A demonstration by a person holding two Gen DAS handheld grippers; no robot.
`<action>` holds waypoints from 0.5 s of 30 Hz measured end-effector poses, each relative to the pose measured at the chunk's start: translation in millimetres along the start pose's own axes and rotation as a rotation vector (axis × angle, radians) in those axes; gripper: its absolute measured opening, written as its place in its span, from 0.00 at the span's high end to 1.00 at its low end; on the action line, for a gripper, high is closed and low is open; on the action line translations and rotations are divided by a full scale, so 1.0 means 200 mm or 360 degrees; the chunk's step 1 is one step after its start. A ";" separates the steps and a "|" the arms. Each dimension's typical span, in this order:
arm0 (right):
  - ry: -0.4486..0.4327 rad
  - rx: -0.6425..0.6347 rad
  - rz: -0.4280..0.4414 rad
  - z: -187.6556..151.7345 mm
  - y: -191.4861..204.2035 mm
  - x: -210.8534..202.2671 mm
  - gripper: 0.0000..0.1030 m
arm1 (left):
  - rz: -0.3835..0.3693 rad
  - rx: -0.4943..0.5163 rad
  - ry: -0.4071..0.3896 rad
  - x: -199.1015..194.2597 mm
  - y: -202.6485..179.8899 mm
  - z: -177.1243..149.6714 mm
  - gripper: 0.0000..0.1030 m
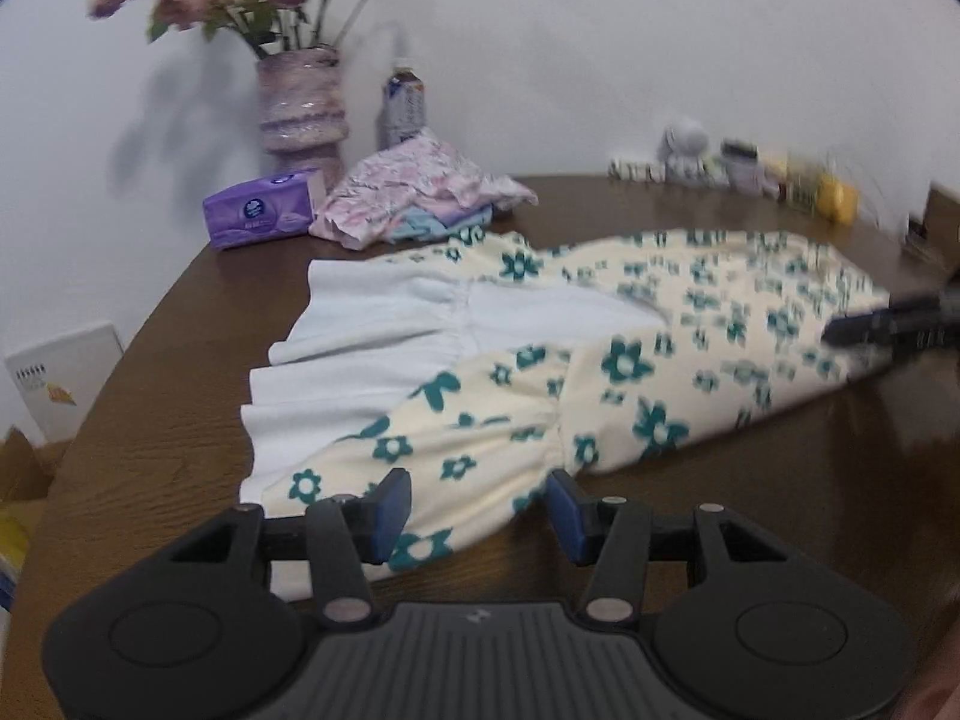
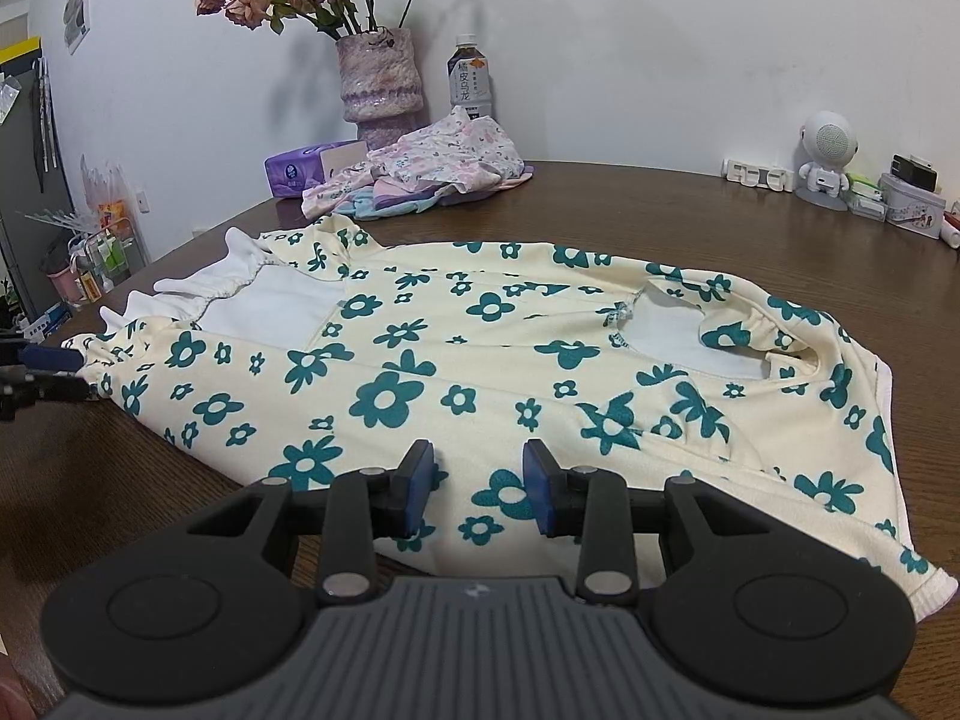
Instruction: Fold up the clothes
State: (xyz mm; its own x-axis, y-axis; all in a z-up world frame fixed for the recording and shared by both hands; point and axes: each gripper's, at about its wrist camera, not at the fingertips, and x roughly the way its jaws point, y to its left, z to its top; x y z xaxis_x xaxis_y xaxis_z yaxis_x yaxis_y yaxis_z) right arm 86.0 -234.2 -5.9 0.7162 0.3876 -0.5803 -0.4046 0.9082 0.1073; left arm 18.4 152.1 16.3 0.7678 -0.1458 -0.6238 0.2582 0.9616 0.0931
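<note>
- Left tongs (image 1: pixel 477 516) sit nearest, jaws parted over the hem of the flowered dress (image 1: pixel 600 360), pads clear of the cloth; probably a let-go after laying that edge down
- Right tongs (image 2: pixel 478 495) stand partly open astride the dress's near edge at 6 o'clock; whether they pinch cloth I cannot tell
- The dress lies flat across the brown tabletop (image 2: pixel 660 204), spread for the next fold
- Folded clothes (image 2: pixel 438 168) wait at 12 o'clock, beside the vase (image 2: pixel 378 84) and tissue pack (image 2: pixel 312 168), out of the way
</note>
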 end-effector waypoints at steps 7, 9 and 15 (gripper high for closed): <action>0.0000 0.0001 0.0002 0.00 0.00 0.00 0.68 | 0.0124 -0.0016 0.0017 0.07 0.10 0.01 0.93; 0.0000 0.0000 0.0003 0.00 0.00 0.00 0.68 | 0.0137 -0.0046 0.0009 0.07 0.13 0.01 0.94; 0.0000 -0.0006 0.0003 -0.01 0.00 -0.01 0.68 | 0.0194 -0.0133 0.0010 0.07 0.21 0.01 0.94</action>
State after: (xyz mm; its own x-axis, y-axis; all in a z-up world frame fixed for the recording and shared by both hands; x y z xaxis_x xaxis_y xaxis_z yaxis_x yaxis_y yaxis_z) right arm 84.1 -234.4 -5.9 0.7154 0.3891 -0.5803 -0.4080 0.9069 0.1052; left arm 41.8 189.6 12.5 0.7866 -0.0256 -0.6169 0.1134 0.9881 0.1036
